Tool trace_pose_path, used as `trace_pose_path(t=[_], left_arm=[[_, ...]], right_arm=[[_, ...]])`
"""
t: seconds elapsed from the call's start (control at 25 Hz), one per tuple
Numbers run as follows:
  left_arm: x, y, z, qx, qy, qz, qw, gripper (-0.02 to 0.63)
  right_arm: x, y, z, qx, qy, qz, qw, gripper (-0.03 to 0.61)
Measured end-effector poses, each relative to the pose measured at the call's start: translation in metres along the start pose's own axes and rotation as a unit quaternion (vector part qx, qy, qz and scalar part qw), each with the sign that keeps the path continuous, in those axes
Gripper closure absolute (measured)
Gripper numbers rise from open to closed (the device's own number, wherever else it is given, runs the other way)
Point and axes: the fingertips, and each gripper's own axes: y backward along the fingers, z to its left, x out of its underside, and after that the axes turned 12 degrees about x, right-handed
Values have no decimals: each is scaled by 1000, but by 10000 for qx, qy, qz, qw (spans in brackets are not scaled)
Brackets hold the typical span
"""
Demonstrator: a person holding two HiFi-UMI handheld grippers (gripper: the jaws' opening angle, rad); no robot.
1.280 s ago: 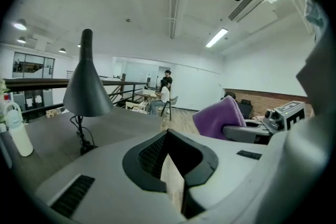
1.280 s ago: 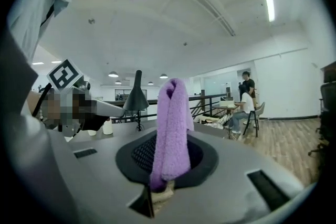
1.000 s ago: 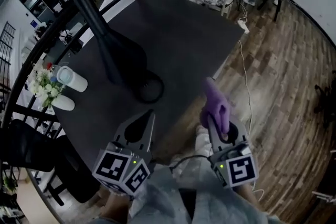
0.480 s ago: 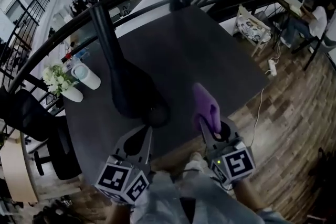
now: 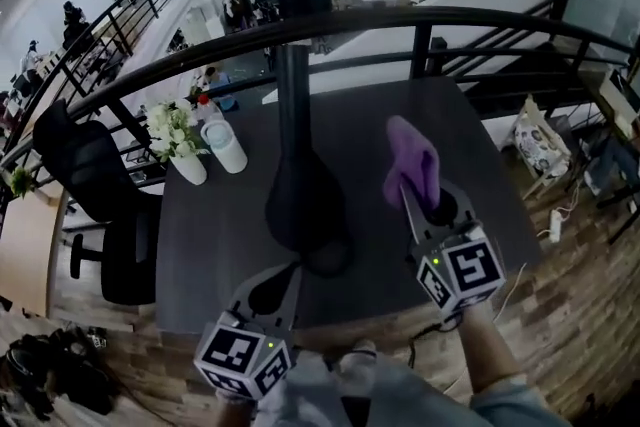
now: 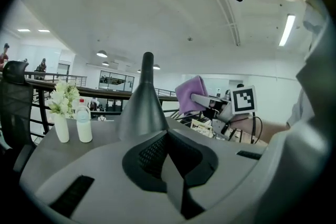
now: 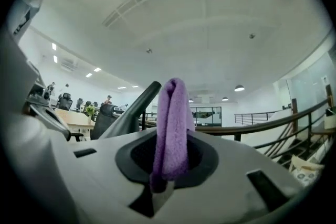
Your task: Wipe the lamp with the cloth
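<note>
The black lamp (image 5: 303, 200) stands on the dark table (image 5: 480, 145), its flared base near the front edge and its thin stem rising toward the railing. My right gripper (image 5: 412, 200) is shut on a purple cloth (image 5: 410, 163), which it holds upright just right of the lamp and apart from it. In the right gripper view the cloth (image 7: 173, 123) hangs folded between the jaws, with the lamp (image 7: 134, 110) behind it on the left. My left gripper (image 5: 285, 277) is shut on nothing, just in front of the lamp's base. The left gripper view shows the lamp (image 6: 143, 107) and the cloth (image 6: 190, 94).
A vase of white flowers (image 5: 180, 140) and a white bottle (image 5: 225, 147) stand at the table's back left. A black office chair (image 5: 95, 205) sits left of the table. A dark railing (image 5: 420, 20) runs behind it, and wooden floor lies to the right.
The head view has swung round the table. My right gripper has carried the cloth up and forward, beside the lamp. The left gripper stays by the base.
</note>
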Motion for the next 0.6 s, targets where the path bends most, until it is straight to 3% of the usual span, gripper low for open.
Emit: trace_pose_path(t=[0.28,0.6], left_arm=[[-8,13,7,-332,210,-112,9992,602],[-6,32,8,-556,429,-313,9970,601]], right_arm=[[-54,-65,27,-543,389,-531,9964,528],[-84,-97,71,-1088,938,-918,9854,528]])
